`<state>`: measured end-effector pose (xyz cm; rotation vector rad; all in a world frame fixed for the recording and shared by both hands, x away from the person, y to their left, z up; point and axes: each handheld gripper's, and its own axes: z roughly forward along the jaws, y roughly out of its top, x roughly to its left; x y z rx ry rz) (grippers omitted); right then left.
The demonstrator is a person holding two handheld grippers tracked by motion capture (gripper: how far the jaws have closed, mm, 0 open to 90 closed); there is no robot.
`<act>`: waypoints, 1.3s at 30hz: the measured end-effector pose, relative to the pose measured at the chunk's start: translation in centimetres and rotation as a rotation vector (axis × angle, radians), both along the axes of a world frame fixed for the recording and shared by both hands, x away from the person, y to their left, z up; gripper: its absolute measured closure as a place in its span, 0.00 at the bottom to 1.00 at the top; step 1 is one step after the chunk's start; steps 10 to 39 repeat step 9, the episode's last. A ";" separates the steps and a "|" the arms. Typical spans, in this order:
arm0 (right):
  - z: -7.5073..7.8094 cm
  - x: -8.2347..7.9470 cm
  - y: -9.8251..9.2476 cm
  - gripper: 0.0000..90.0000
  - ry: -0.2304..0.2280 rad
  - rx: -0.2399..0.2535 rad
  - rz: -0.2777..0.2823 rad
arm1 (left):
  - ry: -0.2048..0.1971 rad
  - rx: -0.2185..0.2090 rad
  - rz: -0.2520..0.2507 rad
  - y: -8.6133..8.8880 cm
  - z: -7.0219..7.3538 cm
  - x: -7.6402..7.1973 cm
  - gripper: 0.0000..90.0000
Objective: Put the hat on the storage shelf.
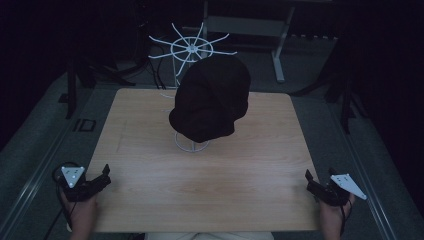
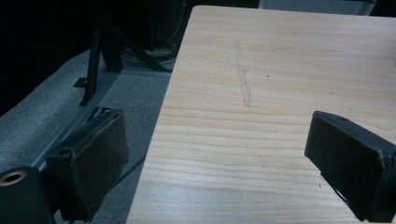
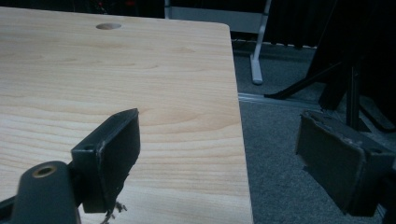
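High view: dark cap (image 1: 212,97) draped over white wire stand (image 1: 191,75), bulging and rounded, brim end drooping toward the near side, set on the far middle of the wooden table (image 1: 150,175). Ring base of the stand just visible under the cap's lower edge; spoked wire top poking out behind it. Left gripper (image 1: 102,176) held at the near left corner, right gripper (image 1: 316,179) at the near right corner, both well apart from the cap and holding nothing. Wide bare wood between the two and in front of the stand.

Left gripper view: jaws spread wide, one over the grey floor beside the table's left edge, the other over the wood; faint pale streak (image 2: 243,77) running along the grain ahead. Right gripper view: jaws likewise wide apart, straddling the table's right edge, one above wood, one above carpet; small round mark (image 3: 108,26) near the far edge.

Scene dim; cap's fabric and seams too dark to make out. Stand's stem hidden behind the cap. Hands cut off at the bottom of the high view.
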<state>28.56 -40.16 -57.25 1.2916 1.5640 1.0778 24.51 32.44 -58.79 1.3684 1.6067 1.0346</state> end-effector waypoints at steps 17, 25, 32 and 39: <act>0.0 0.1 0.1 0.15 0.008 -0.016 0.000 | -0.002 -0.003 -0.001 0.0 0.0 0.0 0.07; 0.0 0.1 0.1 0.15 0.008 -0.016 0.000 | -0.002 -0.003 -0.001 0.0 0.0 0.0 0.07; 0.0 0.1 0.1 0.15 0.008 -0.016 0.000 | -0.002 -0.003 -0.001 0.0 0.0 0.0 0.07; 0.0 0.1 0.1 0.15 0.008 -0.016 0.000 | -0.002 -0.003 -0.001 0.0 0.0 0.0 0.07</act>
